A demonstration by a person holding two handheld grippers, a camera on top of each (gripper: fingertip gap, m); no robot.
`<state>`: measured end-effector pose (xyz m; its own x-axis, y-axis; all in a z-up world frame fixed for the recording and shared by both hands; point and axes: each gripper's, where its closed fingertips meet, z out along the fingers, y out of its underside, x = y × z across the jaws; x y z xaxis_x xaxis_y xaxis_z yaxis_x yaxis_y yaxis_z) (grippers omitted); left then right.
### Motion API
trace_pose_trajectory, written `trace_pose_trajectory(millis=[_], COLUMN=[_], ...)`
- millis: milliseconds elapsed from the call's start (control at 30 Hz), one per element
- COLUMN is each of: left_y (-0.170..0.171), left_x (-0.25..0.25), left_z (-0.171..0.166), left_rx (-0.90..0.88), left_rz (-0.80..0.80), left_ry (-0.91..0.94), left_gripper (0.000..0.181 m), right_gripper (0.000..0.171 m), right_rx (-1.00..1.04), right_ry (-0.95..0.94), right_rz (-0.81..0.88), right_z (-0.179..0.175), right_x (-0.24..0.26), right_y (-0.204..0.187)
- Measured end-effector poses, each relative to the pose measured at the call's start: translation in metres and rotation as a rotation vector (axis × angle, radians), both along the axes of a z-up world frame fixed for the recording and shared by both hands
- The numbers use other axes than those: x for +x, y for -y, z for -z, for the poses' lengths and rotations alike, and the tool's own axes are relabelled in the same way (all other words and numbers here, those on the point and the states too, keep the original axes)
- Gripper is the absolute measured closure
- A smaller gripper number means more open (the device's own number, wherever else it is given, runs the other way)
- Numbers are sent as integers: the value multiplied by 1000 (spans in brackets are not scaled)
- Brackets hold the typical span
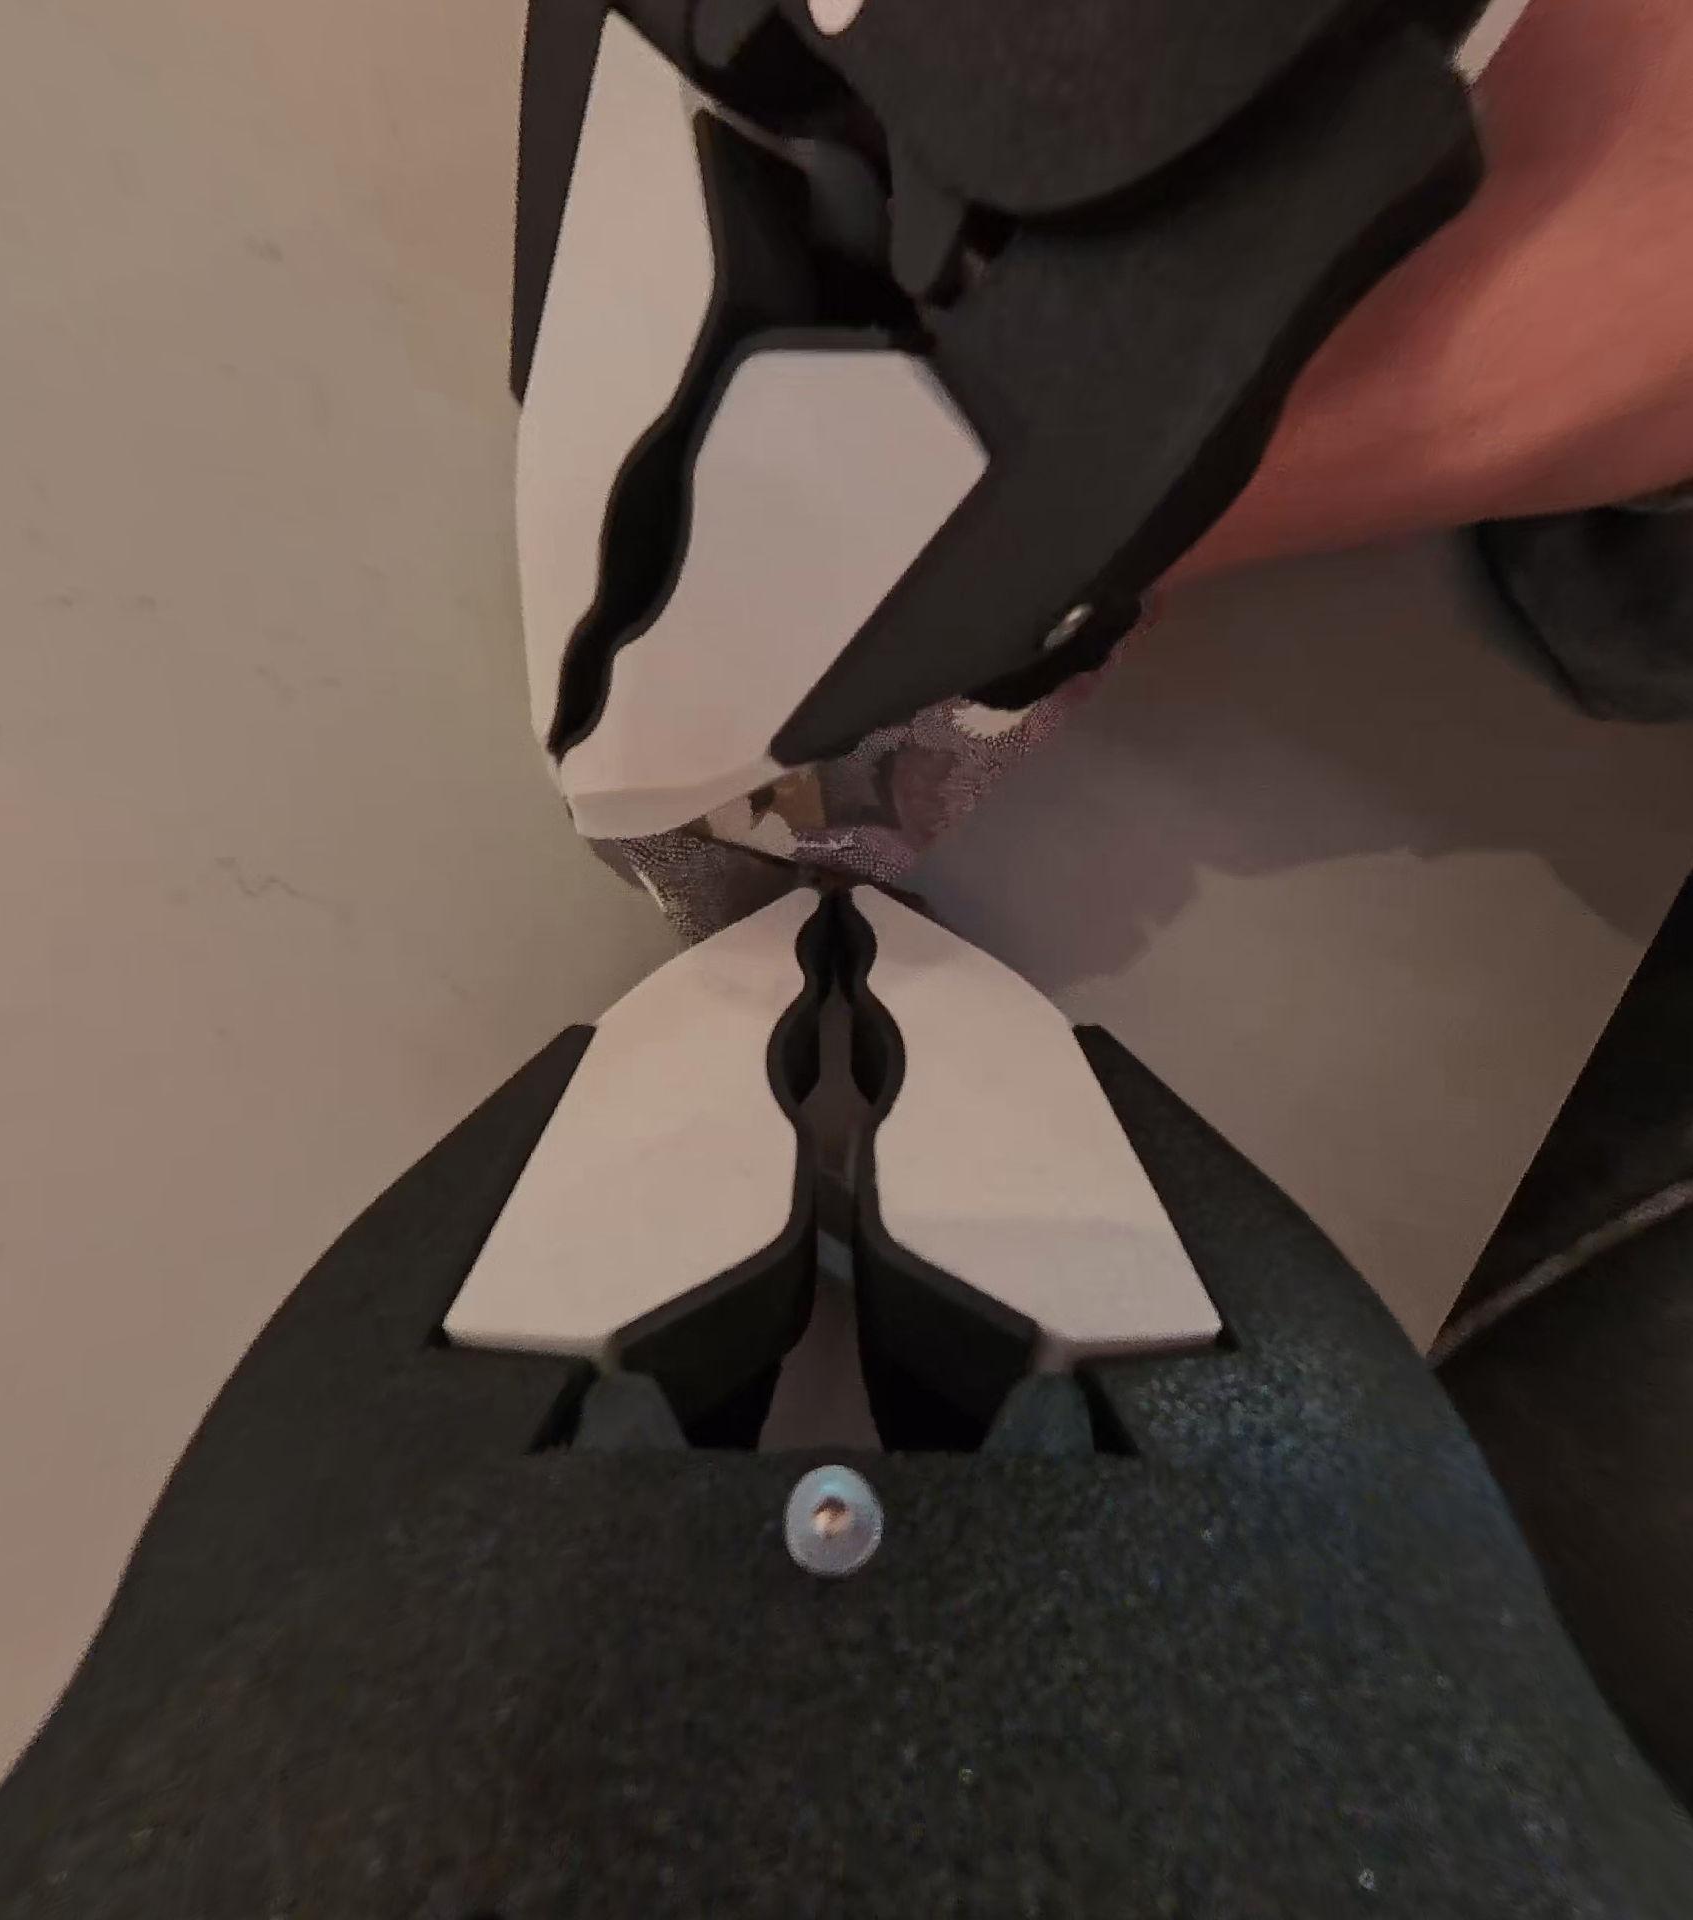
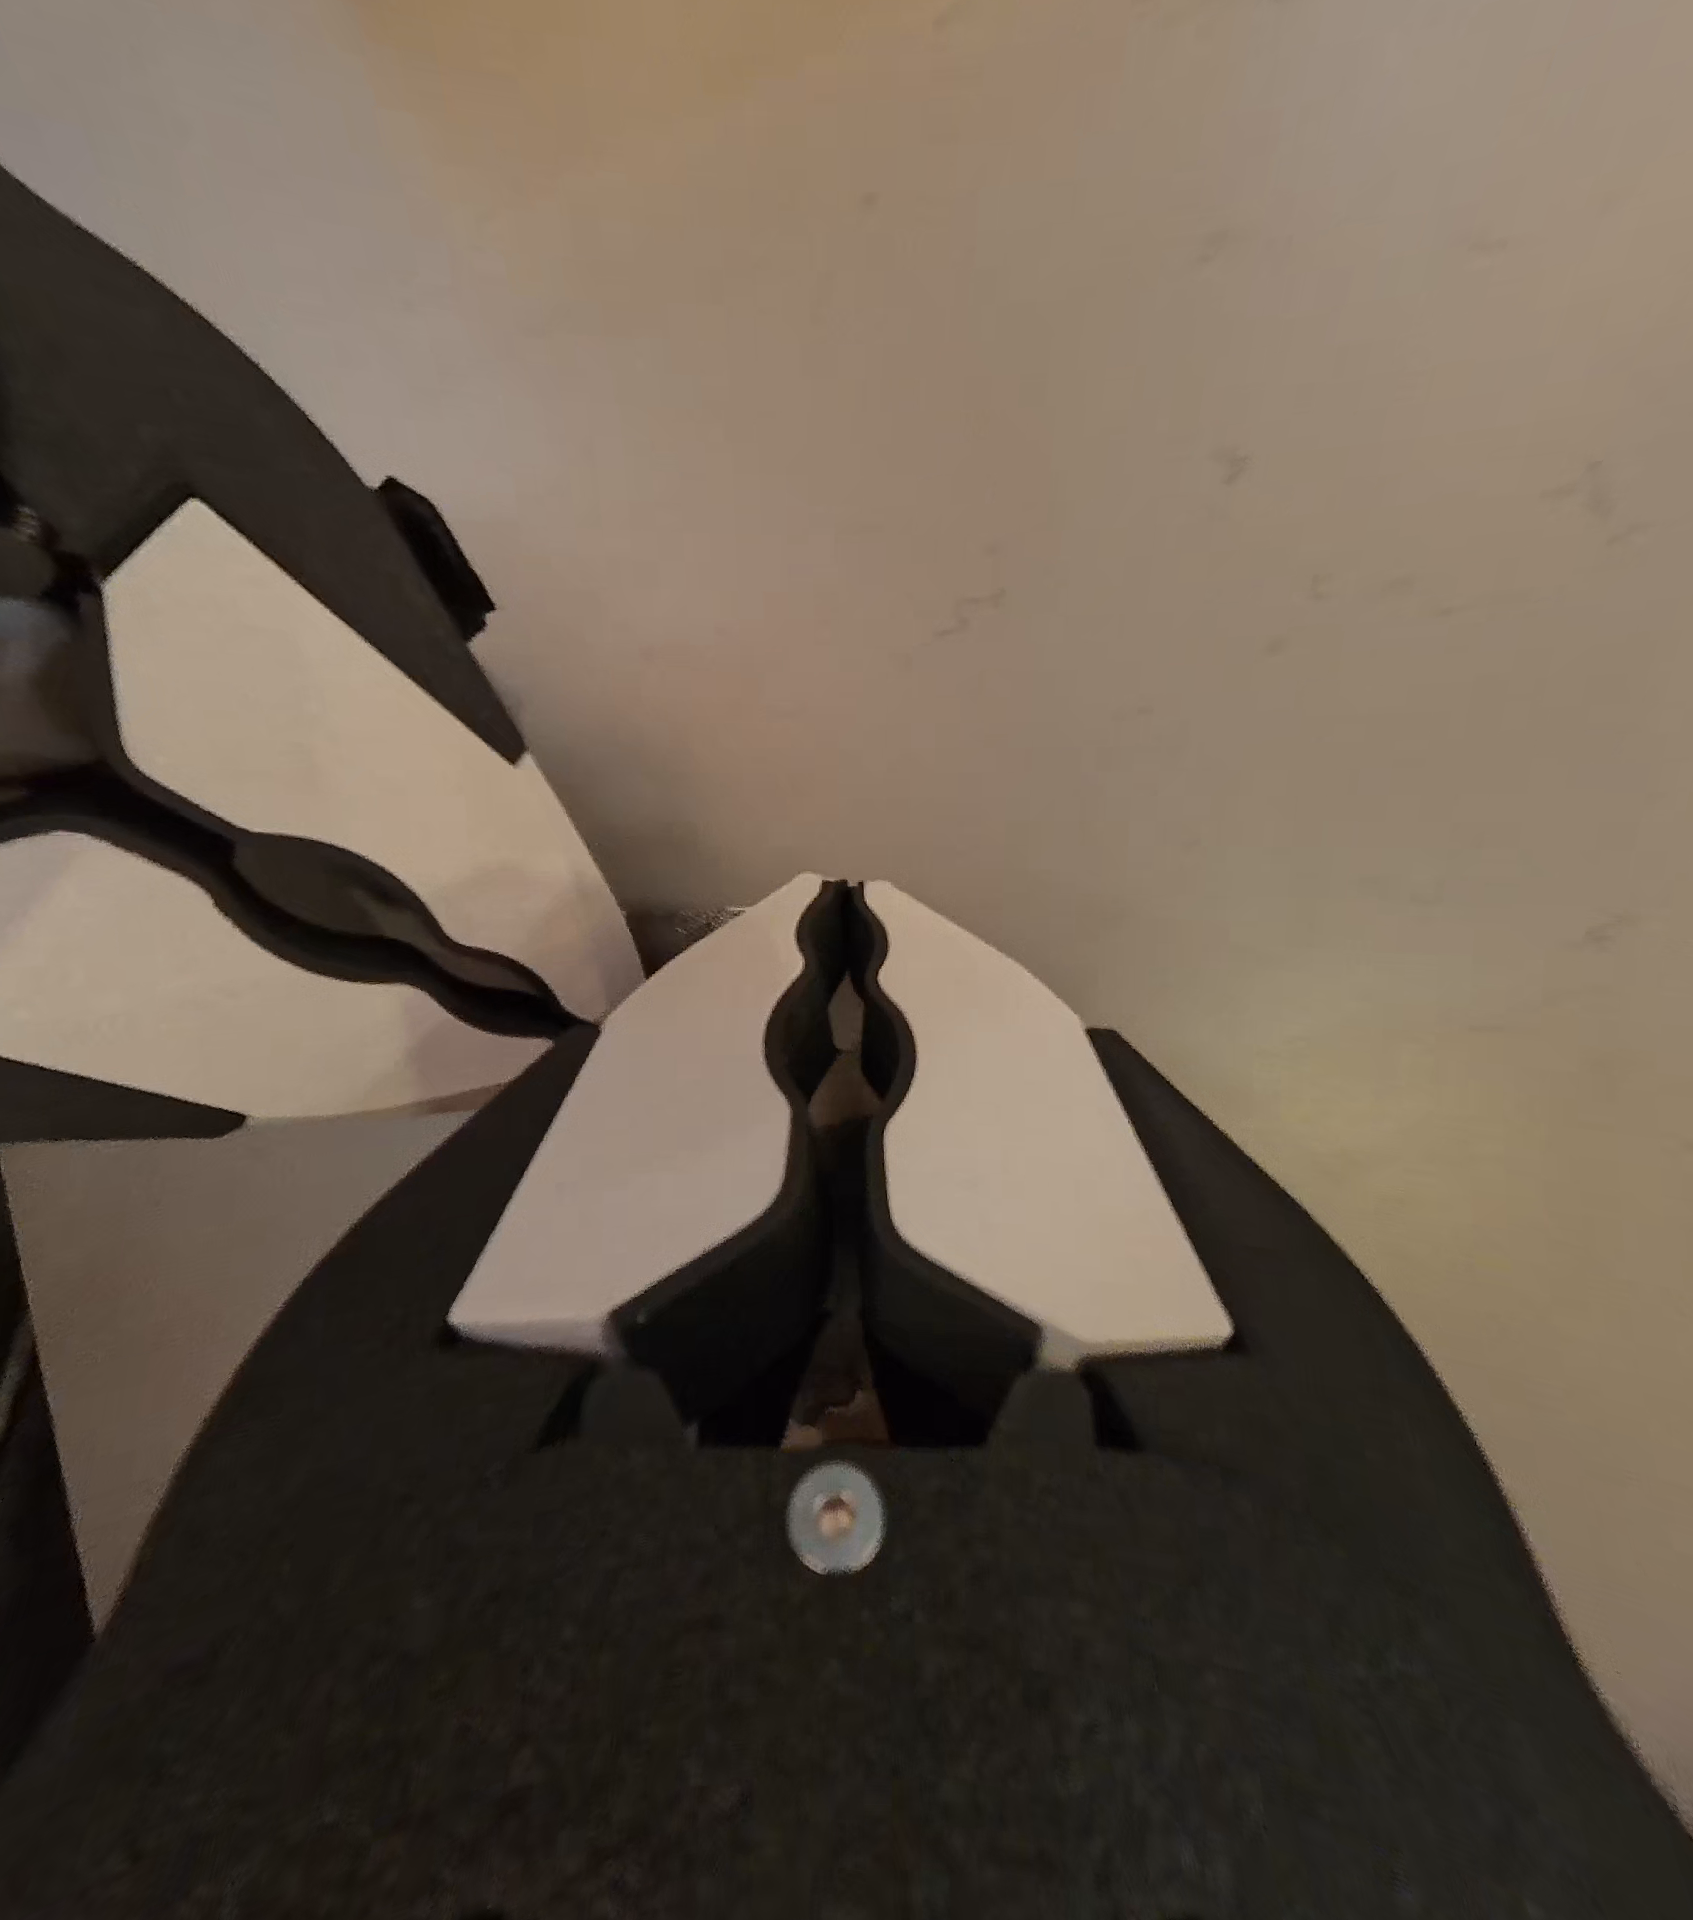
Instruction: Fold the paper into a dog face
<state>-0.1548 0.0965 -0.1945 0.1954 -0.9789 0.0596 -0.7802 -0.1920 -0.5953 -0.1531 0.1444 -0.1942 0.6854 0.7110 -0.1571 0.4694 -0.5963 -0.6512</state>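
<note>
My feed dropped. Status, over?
Left tool shut on patterned paper. Right tool shut, tip on the paper. Table shows nothing obstructing.

The right black-and-white hand-held gripper (image 2: pixel 847 891) fills the lower middle, its white fingers (image 2: pixel 987 1122) pressed together with a sliver of something patterned between their dark inner faces. The left hand-held gripper (image 2: pixel 567 1023), likewise closed, reaches in from the left, tips almost touching it. Behind lies the pale beige desk (image 2: pixel 1237 520).
</note>
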Motion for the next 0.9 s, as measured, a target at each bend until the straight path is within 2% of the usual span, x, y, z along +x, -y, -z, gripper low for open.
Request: trace_pose_trajectory(millis=[67,100,200,267,367,467,533,633,900], left_y=[1,2,5,5,2,2,2,2,-1], left_x=[-3,-6,-14,-21,-29,-31,-31,-31,-31], left_z=[0,0,0,-1,0,0,0,-1,0], left_rx=[4,5,-54,-88,-83,-82,-89,-93,-89], left_rz=[26,52,118,157,209,232,230,224,172], left_ry=[-17,-27,-22,-29,-57,-69,-66,-58,-80], left_gripper=[181,181,181,181,181,181,181,181,181], right_gripper=[171,171,171,171,171,171,171,171,171], right_rx=[-8,32,145,184,178,54,-8,-7,-11], right_ry=[44,27,-165,-233,-101,-5,19,59,12], right_rz=[-8,-34,10,68,59,-12,-34,-19,35], right_z=[-4,-18,-78,-96,-65,-26,-12,1,0], right_x=[7,9,31,55,79,76,73,77,77], right_y=[4,7,12,11,13,24,33,35,35])
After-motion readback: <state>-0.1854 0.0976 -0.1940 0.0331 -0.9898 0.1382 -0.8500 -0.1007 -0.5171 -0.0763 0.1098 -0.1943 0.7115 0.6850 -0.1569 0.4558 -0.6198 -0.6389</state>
